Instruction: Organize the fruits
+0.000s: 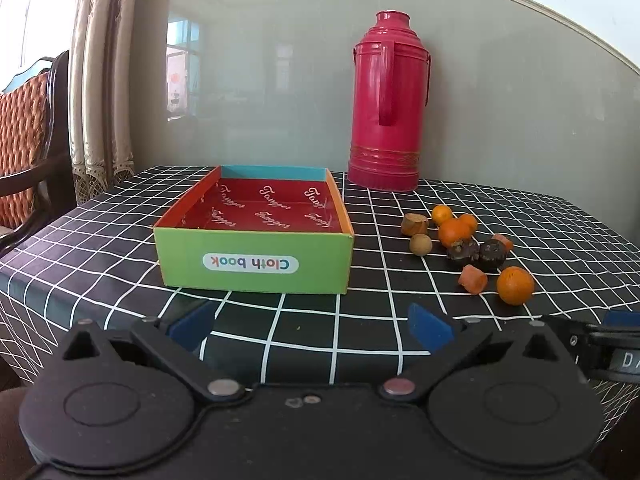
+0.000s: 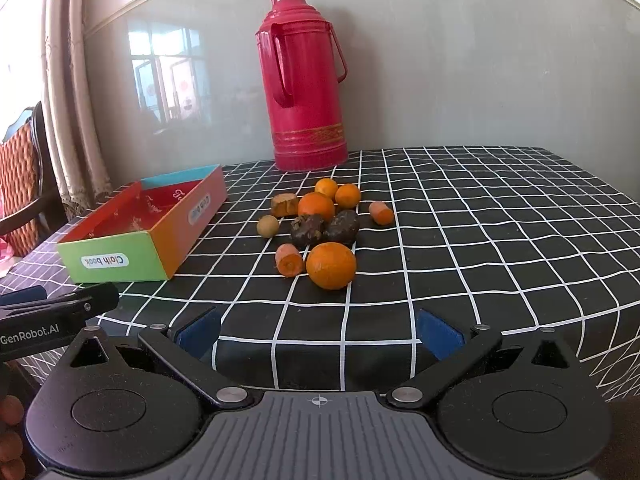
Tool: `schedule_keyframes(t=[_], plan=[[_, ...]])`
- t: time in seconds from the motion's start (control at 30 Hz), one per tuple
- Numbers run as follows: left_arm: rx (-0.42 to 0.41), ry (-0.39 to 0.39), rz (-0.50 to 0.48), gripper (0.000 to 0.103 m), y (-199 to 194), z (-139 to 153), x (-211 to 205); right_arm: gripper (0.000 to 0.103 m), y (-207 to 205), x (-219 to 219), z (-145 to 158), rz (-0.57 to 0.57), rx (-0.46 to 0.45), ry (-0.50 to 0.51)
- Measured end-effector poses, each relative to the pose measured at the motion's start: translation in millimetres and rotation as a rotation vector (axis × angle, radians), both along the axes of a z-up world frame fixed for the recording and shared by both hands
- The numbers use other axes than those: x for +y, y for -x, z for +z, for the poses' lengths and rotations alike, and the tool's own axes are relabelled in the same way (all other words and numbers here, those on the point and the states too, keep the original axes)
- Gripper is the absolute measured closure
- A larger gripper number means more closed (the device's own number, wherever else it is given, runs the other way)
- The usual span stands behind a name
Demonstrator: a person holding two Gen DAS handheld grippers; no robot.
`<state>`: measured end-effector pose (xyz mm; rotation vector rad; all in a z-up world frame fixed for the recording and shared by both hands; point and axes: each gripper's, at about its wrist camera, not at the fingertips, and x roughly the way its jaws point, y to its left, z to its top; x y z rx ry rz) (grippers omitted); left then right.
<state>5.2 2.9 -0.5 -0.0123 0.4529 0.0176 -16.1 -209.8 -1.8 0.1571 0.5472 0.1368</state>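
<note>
Looking at a table in a black grid tablecloth [image 2: 480, 208] against a grey wall, curtains and a chair off left, red thermos [image 2: 304, 80] at the back. My left gripper [image 1: 312, 324] and right gripper [image 2: 320, 330] both sit spread wide, gripping nothing. The fruit pile [image 2: 320, 224] lies just right of the empty Cloth book box [image 1: 256, 232], nothing blocking it.

looks like someone's living room at home, small table with a black grid-check tablecloth [image 1: 100, 248], old-school red thermos flask [image 1: 386, 100] against a grey wall, lace-trimmed curtains [image 1: 100, 80] by the window, dark wooden chair with an orange patterned cushion [image 1: 20, 140]
</note>
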Motion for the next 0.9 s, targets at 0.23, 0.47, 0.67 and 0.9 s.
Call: schedule_keyframes(t=[0.23,0.47,0.67,0.9], plan=[[-0.002,-0.001,-0.001,0.006,0.2,0.2,0.9,0.000,0.7,0.5,0.1,-0.001,0.001,0.001],[-0.001,0.000,0.002,0.006,0.1,-0.2,1.3,0.000,0.5,0.4,-0.4,-0.001,0.003,0.002],[-0.003,-0.001,0.002,0.006,0.5,-0.4,1.2,0.000,-0.1,0.5,-0.3,0.000,0.004,0.005],[-0.004,-0.001,0.003,0.006,0.7,-0.3,1.2,0.000,-0.5,0.5,-0.9,0.001,0.006,0.005]])
